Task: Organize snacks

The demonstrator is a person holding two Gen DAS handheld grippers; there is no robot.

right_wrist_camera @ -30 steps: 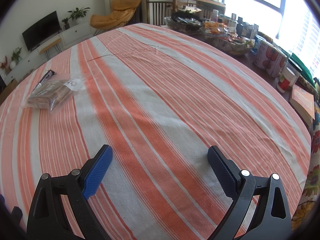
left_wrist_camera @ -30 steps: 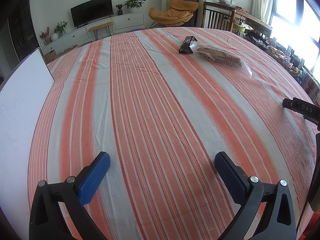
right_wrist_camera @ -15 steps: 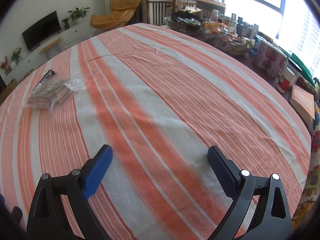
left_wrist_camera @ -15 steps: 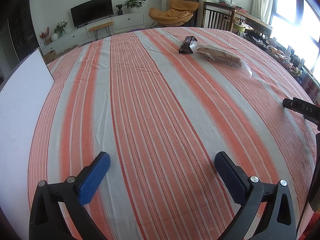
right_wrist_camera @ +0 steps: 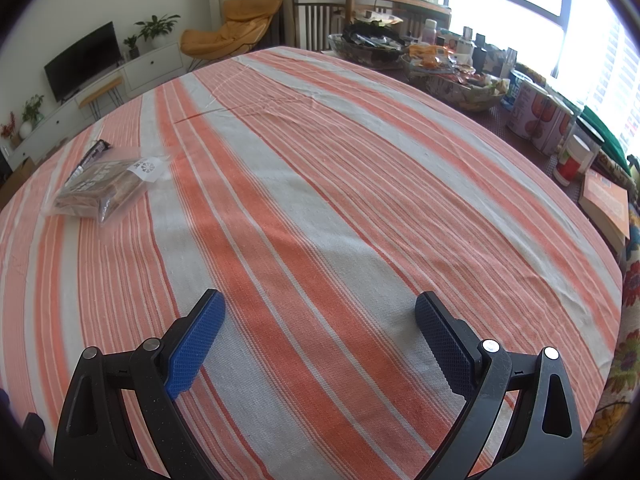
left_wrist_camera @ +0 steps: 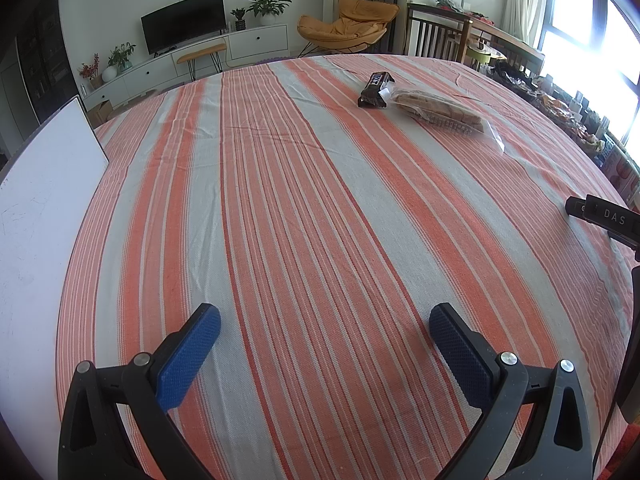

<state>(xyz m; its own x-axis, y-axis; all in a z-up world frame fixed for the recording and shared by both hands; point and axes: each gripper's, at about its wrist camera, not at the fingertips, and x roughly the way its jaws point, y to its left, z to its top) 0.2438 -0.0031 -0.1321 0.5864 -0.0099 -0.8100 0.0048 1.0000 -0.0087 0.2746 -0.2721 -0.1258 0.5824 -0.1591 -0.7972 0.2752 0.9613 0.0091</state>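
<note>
A dark chocolate bar (left_wrist_camera: 375, 89) and a clear bag of brown biscuits (left_wrist_camera: 438, 113) lie side by side, touching, far across the orange-striped tablecloth (left_wrist_camera: 304, 216). In the right wrist view the biscuit bag (right_wrist_camera: 105, 187) lies at the left, with the bar (right_wrist_camera: 89, 157) behind it. My left gripper (left_wrist_camera: 325, 326) is open and empty, low over the near cloth. My right gripper (right_wrist_camera: 320, 312) is open and empty too, far from both snacks.
A white board (left_wrist_camera: 38, 220) lies along the table's left side. Part of the right tool (left_wrist_camera: 604, 218) shows at the right edge. Baskets of snacks (right_wrist_camera: 452, 76), cans (right_wrist_camera: 538, 116), a jar (right_wrist_camera: 576, 156) and a book (right_wrist_camera: 606, 204) crowd the right side.
</note>
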